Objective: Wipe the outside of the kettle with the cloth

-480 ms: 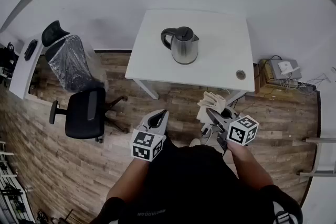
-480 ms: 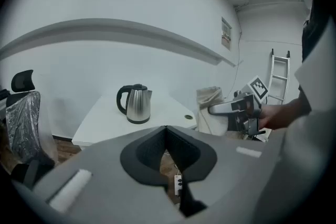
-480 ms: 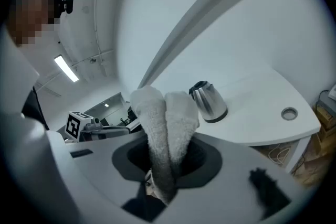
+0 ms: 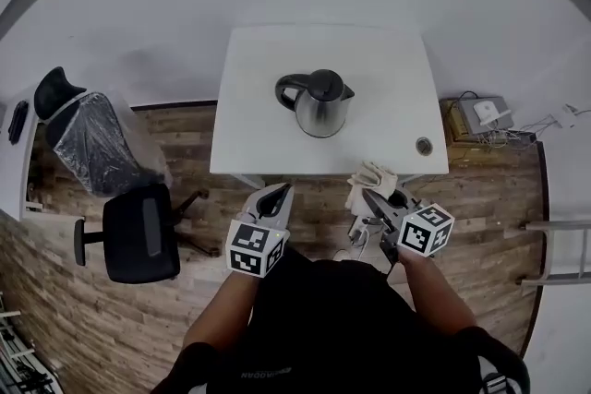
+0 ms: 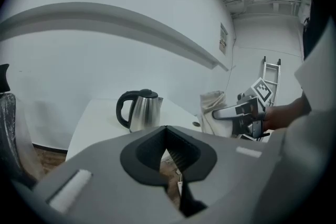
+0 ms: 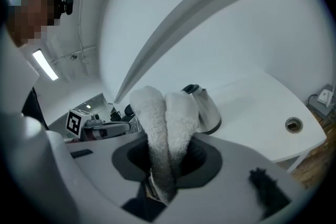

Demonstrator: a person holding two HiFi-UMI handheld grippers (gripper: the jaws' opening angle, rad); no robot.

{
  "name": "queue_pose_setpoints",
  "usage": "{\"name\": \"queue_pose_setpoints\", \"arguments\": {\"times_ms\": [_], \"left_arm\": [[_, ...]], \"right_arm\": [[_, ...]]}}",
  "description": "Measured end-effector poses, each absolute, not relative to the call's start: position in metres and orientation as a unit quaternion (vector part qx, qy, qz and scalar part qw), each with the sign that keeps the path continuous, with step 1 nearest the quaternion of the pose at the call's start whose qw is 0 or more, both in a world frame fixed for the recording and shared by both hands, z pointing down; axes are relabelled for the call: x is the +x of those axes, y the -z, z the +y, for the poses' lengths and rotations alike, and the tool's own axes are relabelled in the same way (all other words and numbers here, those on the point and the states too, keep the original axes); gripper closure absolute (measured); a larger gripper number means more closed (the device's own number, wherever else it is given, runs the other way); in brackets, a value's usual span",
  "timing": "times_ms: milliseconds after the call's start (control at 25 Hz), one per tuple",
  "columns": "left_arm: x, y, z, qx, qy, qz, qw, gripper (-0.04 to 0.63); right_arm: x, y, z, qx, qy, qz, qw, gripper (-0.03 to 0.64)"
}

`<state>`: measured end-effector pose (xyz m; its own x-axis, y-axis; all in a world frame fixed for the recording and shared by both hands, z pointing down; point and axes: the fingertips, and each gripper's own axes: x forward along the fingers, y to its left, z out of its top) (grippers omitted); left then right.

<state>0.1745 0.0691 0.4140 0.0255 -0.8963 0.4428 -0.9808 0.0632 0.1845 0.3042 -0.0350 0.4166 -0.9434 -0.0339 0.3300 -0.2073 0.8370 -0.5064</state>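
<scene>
Kettle [image 4: 319, 103] slid nearer, table [image 4: 388, 60] squared ahead | my right gripper [image 4: 370, 197] clamps cloth [image 4: 373, 177], left gripper [image 4: 276, 192] closed, empty | kettle beyond both tips, untouched, so wiping's all still to do

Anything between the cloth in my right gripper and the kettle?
No. In the head view, only bare white table lies between the cloth and the kettle; the small round fitting sits off to the right.
</scene>
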Motion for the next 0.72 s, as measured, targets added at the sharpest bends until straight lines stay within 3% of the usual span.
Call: {"name": "queue_pose_setpoints", "arguments": {"times_ms": [480,720], "left_arm": [[0.047,-0.423,0.025,0.760,-0.099,-0.603,0.223,0.588],[0.012,-0.437,0.012,0.796,-0.103,-0.555,0.220,0.588]], "right_arm": [[0.186,-0.402,-0.063,0.185,-0.200,-0.942,0.198,0.523],[0.154,-0.385,-0.075,0.247,-0.091,-0.934,0.240,0.523]]}}
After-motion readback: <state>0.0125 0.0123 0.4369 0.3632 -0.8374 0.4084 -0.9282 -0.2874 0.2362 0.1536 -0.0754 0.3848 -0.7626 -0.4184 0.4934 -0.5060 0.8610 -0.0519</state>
